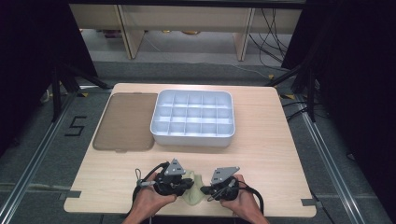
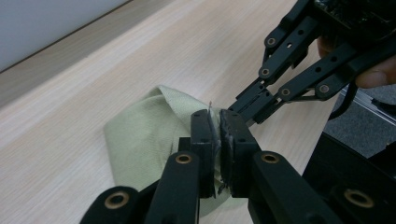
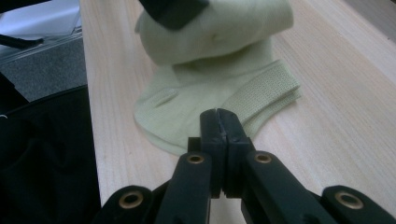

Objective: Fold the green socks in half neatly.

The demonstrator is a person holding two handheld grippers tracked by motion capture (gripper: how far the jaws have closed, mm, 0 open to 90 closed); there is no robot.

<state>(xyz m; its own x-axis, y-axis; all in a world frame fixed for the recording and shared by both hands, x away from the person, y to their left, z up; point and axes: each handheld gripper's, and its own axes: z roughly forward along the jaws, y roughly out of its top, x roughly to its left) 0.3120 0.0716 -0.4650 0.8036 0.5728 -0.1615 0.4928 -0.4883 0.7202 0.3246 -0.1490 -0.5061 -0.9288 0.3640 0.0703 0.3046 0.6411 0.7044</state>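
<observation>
A pale green sock point(image 1: 194, 190) lies near the table's front edge between my two grippers. In the left gripper view the sock point(image 2: 144, 135) runs under my left gripper point(image 2: 218, 126), whose pads are shut on a thin fold of its fabric. That end is doubled over the rest of the sock point(image 3: 210, 88), with the left gripper point(image 3: 173, 9) on the fold. My right gripper point(image 3: 218, 122) is shut with nothing visible between its pads, its tip over the sock's ribbed cuff edge. From the left gripper view, the right gripper point(image 2: 243, 105) points tip to tip at mine.
A white tray point(image 1: 192, 136) divided into several compartments stands at the table's middle back. A flat brown lid point(image 1: 125, 121) lies to its left. The table's front edge point(image 1: 187, 212) runs just under both hands. Black frame legs stand at either side.
</observation>
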